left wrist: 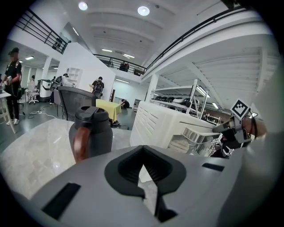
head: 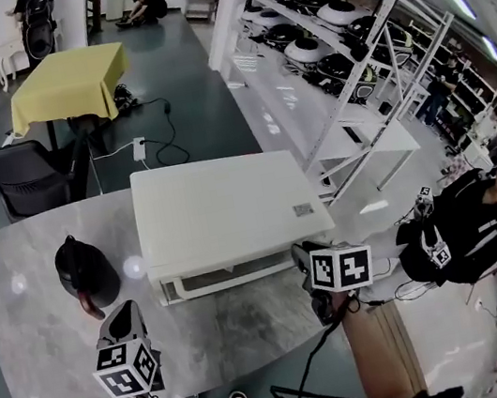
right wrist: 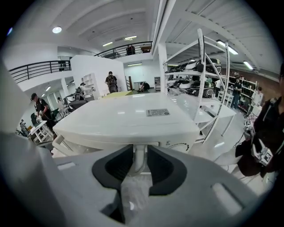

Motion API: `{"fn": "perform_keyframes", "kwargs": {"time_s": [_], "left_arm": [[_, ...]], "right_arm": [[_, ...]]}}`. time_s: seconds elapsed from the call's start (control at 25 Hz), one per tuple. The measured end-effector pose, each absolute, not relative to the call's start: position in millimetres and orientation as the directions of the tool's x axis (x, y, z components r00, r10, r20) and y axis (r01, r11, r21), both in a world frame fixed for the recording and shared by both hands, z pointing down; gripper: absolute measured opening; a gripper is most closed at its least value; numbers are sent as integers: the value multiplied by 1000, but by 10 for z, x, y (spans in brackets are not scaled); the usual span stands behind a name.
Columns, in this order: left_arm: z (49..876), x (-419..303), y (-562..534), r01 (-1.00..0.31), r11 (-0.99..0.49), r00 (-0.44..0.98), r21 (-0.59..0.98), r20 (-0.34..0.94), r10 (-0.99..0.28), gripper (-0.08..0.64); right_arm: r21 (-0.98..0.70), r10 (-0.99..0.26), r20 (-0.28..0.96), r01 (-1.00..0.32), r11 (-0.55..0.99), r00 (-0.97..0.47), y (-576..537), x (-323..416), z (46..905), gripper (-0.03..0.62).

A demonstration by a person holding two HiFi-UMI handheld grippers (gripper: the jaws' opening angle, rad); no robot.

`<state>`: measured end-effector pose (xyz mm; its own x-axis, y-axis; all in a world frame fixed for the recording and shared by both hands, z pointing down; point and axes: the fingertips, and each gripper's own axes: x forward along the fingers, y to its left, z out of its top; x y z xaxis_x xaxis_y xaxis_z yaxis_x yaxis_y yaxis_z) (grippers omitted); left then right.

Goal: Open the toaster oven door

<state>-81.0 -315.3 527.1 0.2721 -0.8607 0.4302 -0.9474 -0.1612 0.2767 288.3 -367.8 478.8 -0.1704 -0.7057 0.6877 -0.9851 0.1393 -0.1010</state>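
— Where's the toaster oven (head: 221, 203)?

— Centre of the head view, white, standing on the grey marble bench (head: 45, 343). Its door handle (head: 229, 278) runs along the lower edge of the oven, facing the bottom of the frame.

— And the right hand-held gripper (head: 302, 255)?

— Just right of centre, at the right end of that handle, its marker cube just behind it. In the right gripper view its jaws stand released and spread, with the white handle post (right wrist: 138, 162) upright between the dark pads (right wrist: 162, 166). The pads sit just beside the post on either side rather than clamped on it.

— The left hand-held gripper (head: 126, 312)?

— Lower left of the head view, over the bench, well apart from the oven. In the left gripper view its jaws are clenched, tips meeting, with nothing between them.

— Anything else on the bench?

— A black jug (head: 85, 270) with a reddish handle, left of the oven, just above the left hand-held gripper in the frame.

— Is the door open?

— I can't tell from these views.
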Motion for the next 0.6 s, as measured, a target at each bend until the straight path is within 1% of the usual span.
{"fn": "perform_keyframes", "kwargs": {"time_s": [0.12, 0.6], "left_arm": [[5267, -803, -3148, -947, -160, 271, 278, 428, -862, 3], [5220, -790, -3072, -949, -155, 265, 276, 425, -866, 3]], "right_arm": [[-97, -693, 700, -984, 150, -174, -3680, 2867, 4793, 86], [-71, -688, 707, -984, 161, -163, -3561, 2886, 4798, 86]]}}
